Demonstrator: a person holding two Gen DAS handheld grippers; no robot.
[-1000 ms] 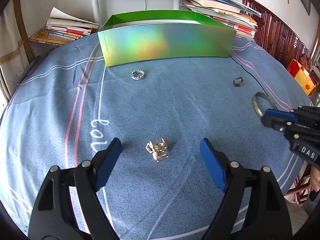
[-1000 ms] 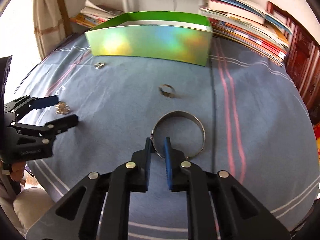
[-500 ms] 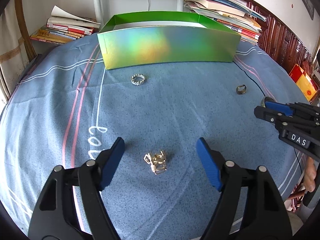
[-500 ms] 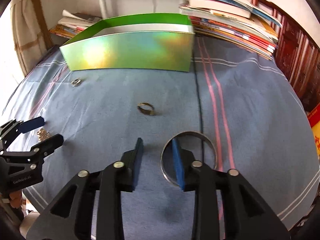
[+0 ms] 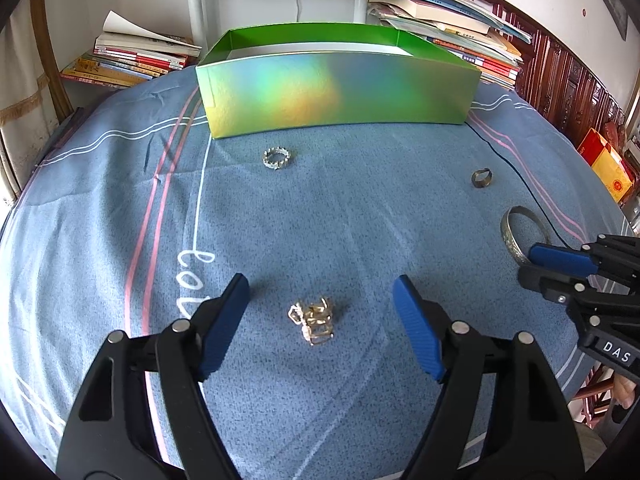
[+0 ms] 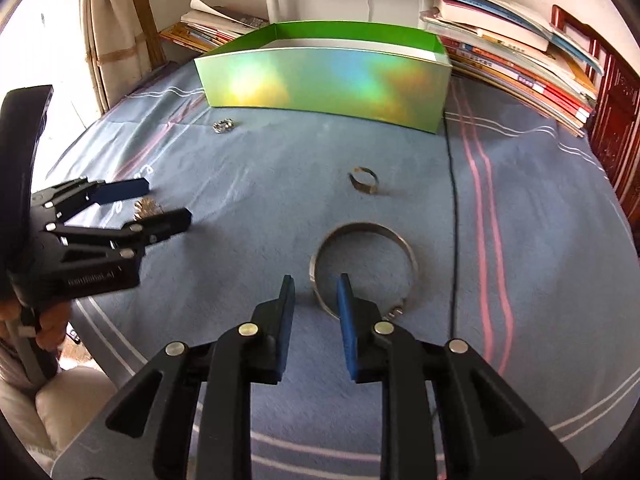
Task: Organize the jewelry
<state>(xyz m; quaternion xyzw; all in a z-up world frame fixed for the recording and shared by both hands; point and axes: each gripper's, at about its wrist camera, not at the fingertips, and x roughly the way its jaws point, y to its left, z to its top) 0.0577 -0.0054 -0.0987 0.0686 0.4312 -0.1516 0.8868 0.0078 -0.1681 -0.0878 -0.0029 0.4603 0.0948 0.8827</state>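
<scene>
A gold cluster piece [image 5: 314,321] lies on the blue cloth between the wide-open fingers of my left gripper [image 5: 322,290]; it also shows in the right wrist view [image 6: 146,208]. A silver bangle [image 6: 364,268] lies flat on the cloth. My right gripper [image 6: 314,294] is open, its two fingers either side of the bangle's near-left rim; the bangle also shows in the left wrist view [image 5: 520,236]. A small dark ring [image 6: 365,180] and a silver crown ring [image 5: 277,158] lie apart on the cloth. The shiny green box [image 5: 336,92] stands open at the back.
Stacks of books [image 5: 132,60] lie behind the box on the left and more books [image 6: 516,52] on the right. A thin black cord [image 6: 452,184] runs across the cloth right of the bangle. A white pole [image 5: 194,0] stands behind the table.
My right gripper has opened from nearly shut and shifted, its fingers now either side of the bangle's rim. My left gripper has stayed open around the gold piece.
</scene>
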